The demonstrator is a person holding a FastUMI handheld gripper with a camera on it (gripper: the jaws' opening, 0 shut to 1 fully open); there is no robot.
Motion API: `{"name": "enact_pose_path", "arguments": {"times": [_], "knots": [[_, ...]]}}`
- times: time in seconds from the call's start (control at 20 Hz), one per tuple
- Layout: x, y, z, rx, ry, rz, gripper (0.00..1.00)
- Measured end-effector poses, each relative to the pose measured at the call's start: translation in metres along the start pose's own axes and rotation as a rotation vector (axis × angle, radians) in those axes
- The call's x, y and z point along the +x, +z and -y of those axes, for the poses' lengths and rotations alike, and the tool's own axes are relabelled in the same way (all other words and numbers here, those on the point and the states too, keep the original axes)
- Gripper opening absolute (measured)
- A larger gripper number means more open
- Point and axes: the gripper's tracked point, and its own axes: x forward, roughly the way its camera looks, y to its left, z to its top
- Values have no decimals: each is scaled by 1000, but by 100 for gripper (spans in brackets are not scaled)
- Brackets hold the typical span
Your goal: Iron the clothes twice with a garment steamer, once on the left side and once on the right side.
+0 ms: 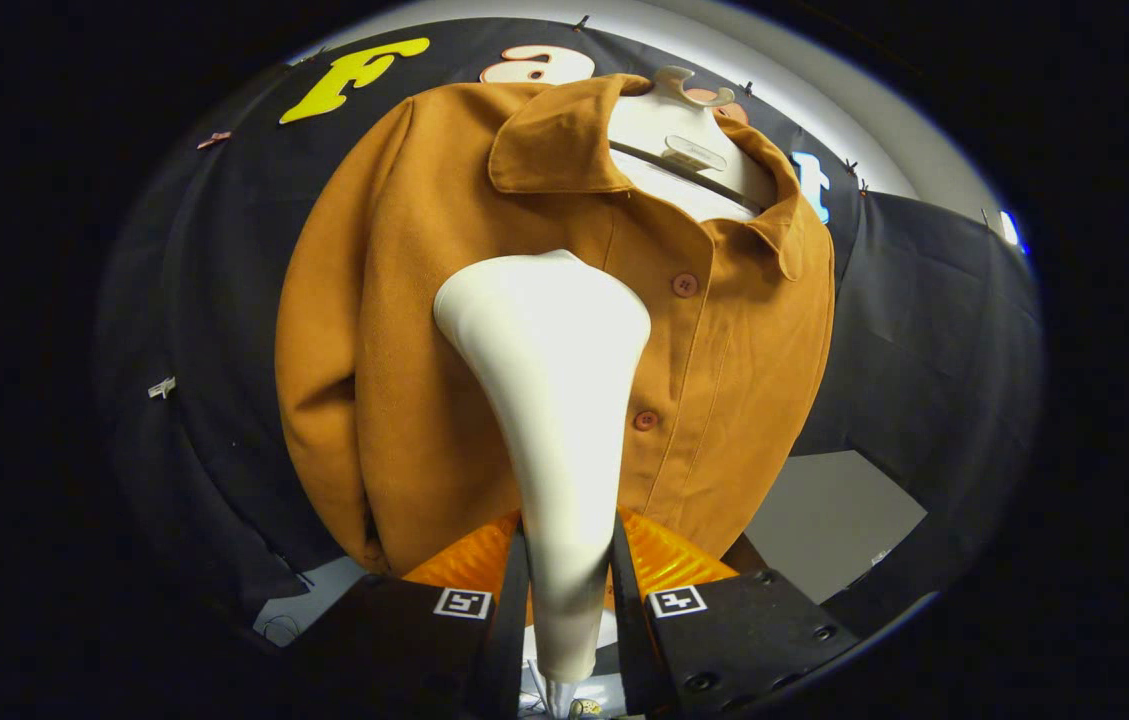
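A brown button-front jacket (404,300) hangs on a white hanger (689,150) against the booth's black wall. The white garment steamer (554,400) rises from between my fingers, its wide head lying over the jacket's chest just left of the button placket (684,285). My gripper (569,590) is shut on the steamer's narrow handle, one finger pressing each side. Whether the head touches the cloth I cannot tell. The steamer hides part of the jacket's middle.
A grey panel (824,520) shows beyond the jacket's lower right hem. Black cloth (934,340) hangs on both sides of the jacket. A small white clip (162,387) sits on the cloth far to the left.
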Motion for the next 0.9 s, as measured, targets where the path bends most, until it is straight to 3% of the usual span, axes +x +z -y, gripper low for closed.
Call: {"name": "enact_pose_path", "arguments": {"times": [0.9], "knots": [[26, -93, -9, -40, 16, -204, 43]]}}
